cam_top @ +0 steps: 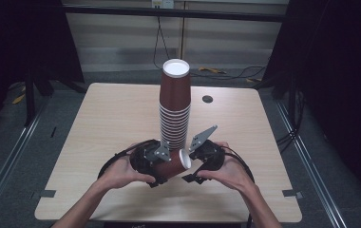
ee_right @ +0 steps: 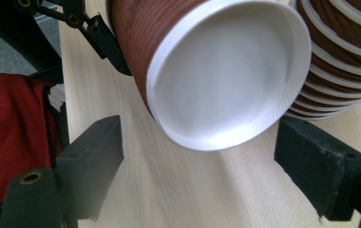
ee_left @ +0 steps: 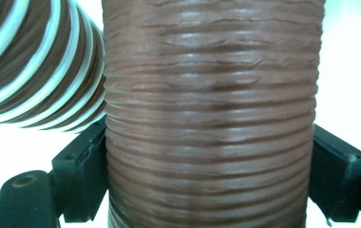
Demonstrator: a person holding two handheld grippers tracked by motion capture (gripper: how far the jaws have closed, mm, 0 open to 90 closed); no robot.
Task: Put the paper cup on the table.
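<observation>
Wood table (cam_top: 107,142); L hand-held gripper (ee_left: 207,185) clamps brown cup (ee_left: 207,118); R view: white rim.

Wooden table (cam_top: 102,142), cup stack (cam_top: 175,109) upright.

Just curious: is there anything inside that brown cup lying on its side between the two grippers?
The cup held by the left gripper shows a plain white inside, with nothing in it as far as I can see. The deepest part is blurred.

Black claws (cam_top: 156,164) (cam_top: 198,164) w/ grey 3-corner plates, black cables, bare forearms.
</observation>
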